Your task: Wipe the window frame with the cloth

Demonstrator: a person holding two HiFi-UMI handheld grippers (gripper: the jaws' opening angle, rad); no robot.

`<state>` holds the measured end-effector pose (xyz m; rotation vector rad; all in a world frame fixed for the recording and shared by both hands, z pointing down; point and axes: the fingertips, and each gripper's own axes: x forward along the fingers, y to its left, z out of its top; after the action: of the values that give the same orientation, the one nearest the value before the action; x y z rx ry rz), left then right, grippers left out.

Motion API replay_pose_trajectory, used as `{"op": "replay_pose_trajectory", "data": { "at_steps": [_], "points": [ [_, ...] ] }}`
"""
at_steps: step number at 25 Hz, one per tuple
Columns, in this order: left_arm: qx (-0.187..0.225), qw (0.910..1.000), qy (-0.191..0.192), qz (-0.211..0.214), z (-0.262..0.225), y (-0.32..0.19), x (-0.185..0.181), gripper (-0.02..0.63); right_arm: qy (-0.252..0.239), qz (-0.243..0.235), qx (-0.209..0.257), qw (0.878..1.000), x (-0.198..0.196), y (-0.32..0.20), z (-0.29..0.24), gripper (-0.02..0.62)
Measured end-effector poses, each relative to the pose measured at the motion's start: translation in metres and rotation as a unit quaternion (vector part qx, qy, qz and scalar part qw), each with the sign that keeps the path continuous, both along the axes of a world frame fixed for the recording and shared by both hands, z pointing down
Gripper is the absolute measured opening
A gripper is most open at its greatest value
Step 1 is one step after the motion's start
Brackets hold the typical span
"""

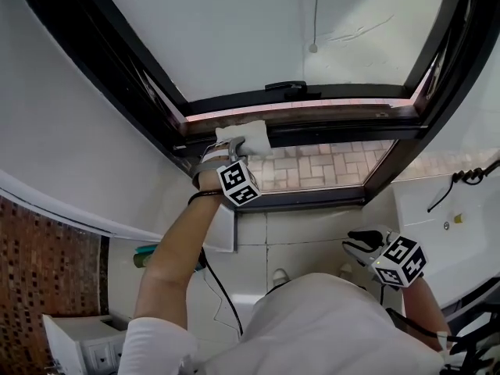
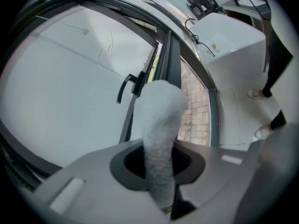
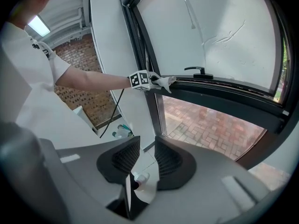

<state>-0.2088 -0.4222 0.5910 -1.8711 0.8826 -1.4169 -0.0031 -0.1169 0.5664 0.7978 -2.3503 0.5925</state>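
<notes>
The left gripper [image 1: 228, 153] squeezes the white cloth [image 1: 248, 138] tight and presses it on the dark window frame [image 1: 328, 100], middle of the picture, to rub it. The right gripper [image 1: 361, 244] hangs lower right, jaws apart, empty, out of the way

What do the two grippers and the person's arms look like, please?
The left gripper and right gripper both have grey bodies and a white cube with black square markers. The right's pads are dark and ribbed. A black cable hangs below the left arm. The person wears a white short-sleeved shirt and a dark wristband.
</notes>
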Motion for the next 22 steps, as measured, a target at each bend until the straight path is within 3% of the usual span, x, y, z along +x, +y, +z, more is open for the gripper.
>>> {"op": "replay_pose_trajectory", "data": {
  "at_steps": [10,22],
  "points": [
    [-0.009,0.9997,-0.007,0.021,-0.001,0.007,0.093,0.092,-0.008,0.022,-0.001,1.000,0.038,0.008,0.004,0.100],
    [-0.020,0.9975,-0.007,0.067,0.001,0.021,0.230,0.092,-0.025,0.063,-0.004,0.998,0.106,0.015,0.015,0.100]
  ]
}}
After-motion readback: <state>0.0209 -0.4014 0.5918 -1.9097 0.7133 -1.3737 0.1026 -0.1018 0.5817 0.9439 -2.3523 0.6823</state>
